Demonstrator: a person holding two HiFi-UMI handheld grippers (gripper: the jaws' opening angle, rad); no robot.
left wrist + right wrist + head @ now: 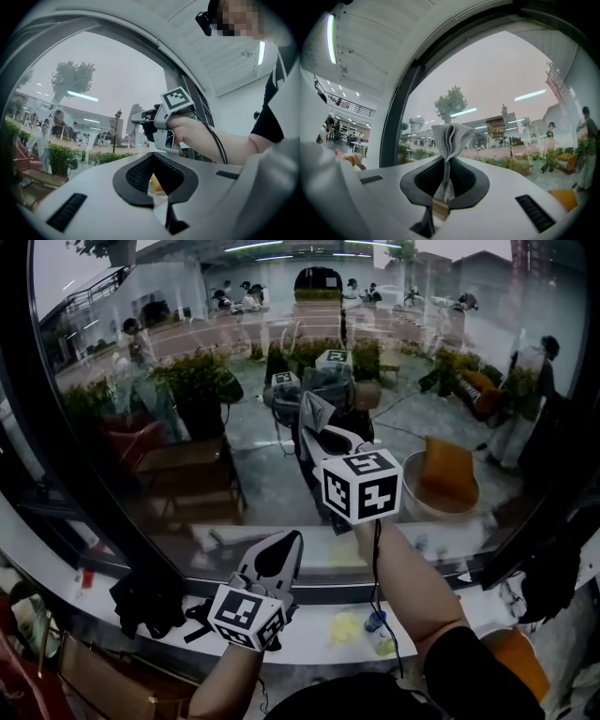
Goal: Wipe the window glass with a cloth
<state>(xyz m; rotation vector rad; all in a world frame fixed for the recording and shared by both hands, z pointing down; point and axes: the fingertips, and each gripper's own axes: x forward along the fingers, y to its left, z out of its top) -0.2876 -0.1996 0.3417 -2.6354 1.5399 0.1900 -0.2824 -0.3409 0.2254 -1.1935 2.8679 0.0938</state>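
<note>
The window glass (187,352) fills the head view and reflects the room. My right gripper (330,439) is raised in front of the glass, shut on a grey knitted cloth (312,416). In the right gripper view the cloth (450,136) fans out above the pinched jaws of the right gripper (447,180), close to the glass (501,79); I cannot tell whether it touches. My left gripper (289,542) hangs lower, just above the sill, jaws together and holding nothing. The left gripper view shows its shut jaws (153,161) and the right gripper (143,121) beyond.
A white sill (309,643) runs below the glass, with yellowish scraps (345,627) and a small blue cap (375,621) on it. A black bundle (150,601) lies at its left. The dark window frame (56,465) curves down the left side.
</note>
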